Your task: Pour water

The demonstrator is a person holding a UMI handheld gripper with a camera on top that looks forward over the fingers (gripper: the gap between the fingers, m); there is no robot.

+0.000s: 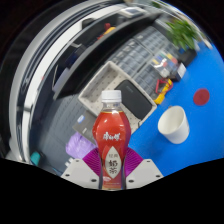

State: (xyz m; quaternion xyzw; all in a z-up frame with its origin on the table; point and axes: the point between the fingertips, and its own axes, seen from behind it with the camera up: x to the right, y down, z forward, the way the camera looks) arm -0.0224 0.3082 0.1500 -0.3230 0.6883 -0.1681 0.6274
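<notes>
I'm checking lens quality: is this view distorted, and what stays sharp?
Gripper view: strong fisheye, the blue table edge and background curving; the bottle between the fingers is sharp with a readable red label; the white cup is clear; far background is soft.

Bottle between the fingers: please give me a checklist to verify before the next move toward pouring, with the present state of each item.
1. Grip: the gripper appears shut on the bottle, both fingers at its lower part: ok.
2. Cap: the white cap is on the bottle, so no water can come out yet: not ok.
3. Cup: the white cup stands upright on the blue surface, mouth open: ok.
4. Alignment: the cup is off to the side, beyond the bottle, not under its mouth: not ok.
5. Cup contents: cannot tell.
</notes>
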